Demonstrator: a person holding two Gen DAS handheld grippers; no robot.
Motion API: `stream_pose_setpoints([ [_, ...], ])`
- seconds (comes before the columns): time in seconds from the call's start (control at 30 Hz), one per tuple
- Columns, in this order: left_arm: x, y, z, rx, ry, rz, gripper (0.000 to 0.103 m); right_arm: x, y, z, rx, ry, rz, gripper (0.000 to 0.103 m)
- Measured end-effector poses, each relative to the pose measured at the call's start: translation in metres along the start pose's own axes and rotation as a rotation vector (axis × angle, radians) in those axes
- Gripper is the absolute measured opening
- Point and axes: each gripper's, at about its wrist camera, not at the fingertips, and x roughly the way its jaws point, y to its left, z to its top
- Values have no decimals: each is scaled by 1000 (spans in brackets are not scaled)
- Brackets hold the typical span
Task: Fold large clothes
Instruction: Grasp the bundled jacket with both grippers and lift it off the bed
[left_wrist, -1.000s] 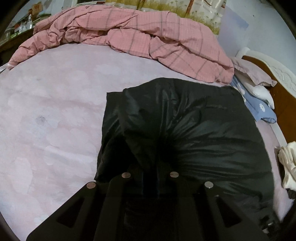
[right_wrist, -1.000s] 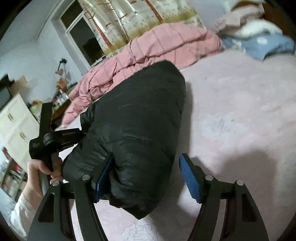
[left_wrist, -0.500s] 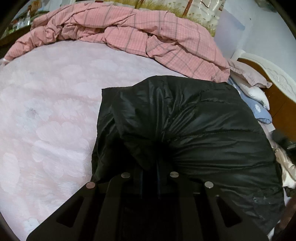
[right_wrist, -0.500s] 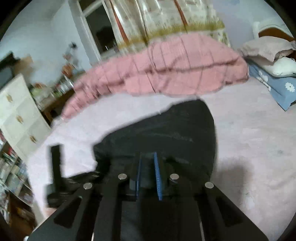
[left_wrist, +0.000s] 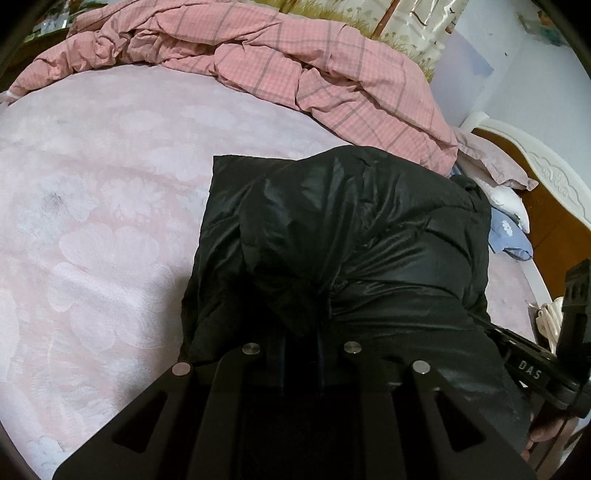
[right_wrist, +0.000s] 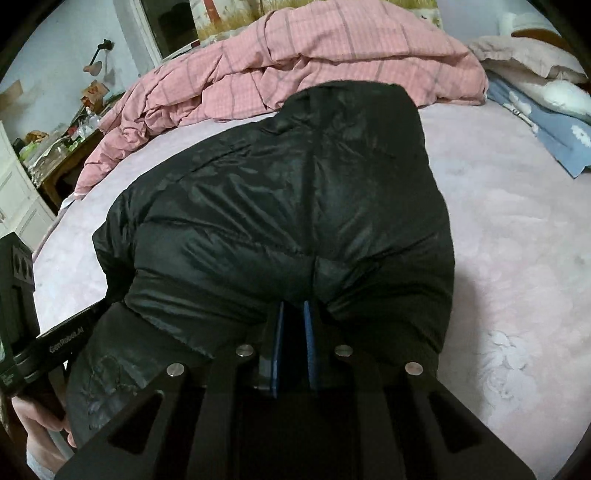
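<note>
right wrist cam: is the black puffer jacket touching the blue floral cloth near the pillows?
No. The black puffer jacket lies apart from the blue floral cloth, with bare pink bedsheet showing between them.

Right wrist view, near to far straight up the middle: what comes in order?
Right tool with black puffer jacket fabric pinched between its blue pads, jaws closing → the jacket's bulk → pink plaid duvet → patterned curtain.
</note>
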Motion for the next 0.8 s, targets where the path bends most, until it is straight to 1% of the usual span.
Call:
stream_pose_setpoints([
  [0.2,1,1,0,-5,0,-3,14,7,-1,2,-3,5,4,9],
  [0.33,-4,-1,0,-5,-9,10,14,8,0,4,-9,11,6,9],
  [0.4,-27,1,1,-18,-67,-3,12,-3,1,6,-27,15,13,9],
  [0.47,-63,-1,1,12,-140,-12,12,-18,0,6,-73,28,1,10],
  [0.5,-77,-2,2,28,-156,4,12,-31,-2,3,-100,31,-14,10],
  [0.53,-88,-2,4,38,-157,23,18,-46,-7,1,-109,22,-18,10],
  [0.57,-94,0,6,36,-147,24,35,-60,-12,-1,-102,8,6,10],
  [0.6,-97,3,8,26,-127,14,46,-71,-17,-2,-88,-5,15,16],
  [0.63,-96,6,10,14,-101,15,64,-82,-22,-3,-74,-25,12,25],
  [0.67,-93,9,12,6,-82,25,72,-93,-28,-5,-60,-54,6,31],
  [0.7,-90,13,13,-11,-71,35,73,-104,-34,-7,-42,-85,2,48],
  [0.73,-85,19,14,-40,-50,22,78,-113,-39,-9,-24,-111,1,64],
  [0.77,-78,29,14,-87,-20,-33,84,-120,-45,-11,-5,-131,11,68],
  [0.8,-71,40,13,-155,11,-116,87,-124,-49,-12,11,-135,28,70],
])
